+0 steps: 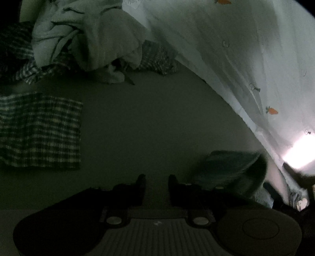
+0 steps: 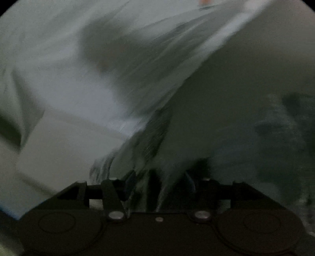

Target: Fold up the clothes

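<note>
Right gripper (image 2: 157, 187) clamped on white carrot-print buttoned garment (image 1: 246, 59), lifted off grey surface (image 1: 147, 128). Left gripper (image 1: 155, 183) jaws apart, empty. Spreading step; next, left likely grips the opposite hem.

Dark, seemingly black grippers (image 1: 157, 181), silver screws (image 1: 113, 220).

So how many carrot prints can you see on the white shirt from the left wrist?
2 on the white shirt: one at the top edge, one lower right near the buttons. Folds may hide more.
</note>
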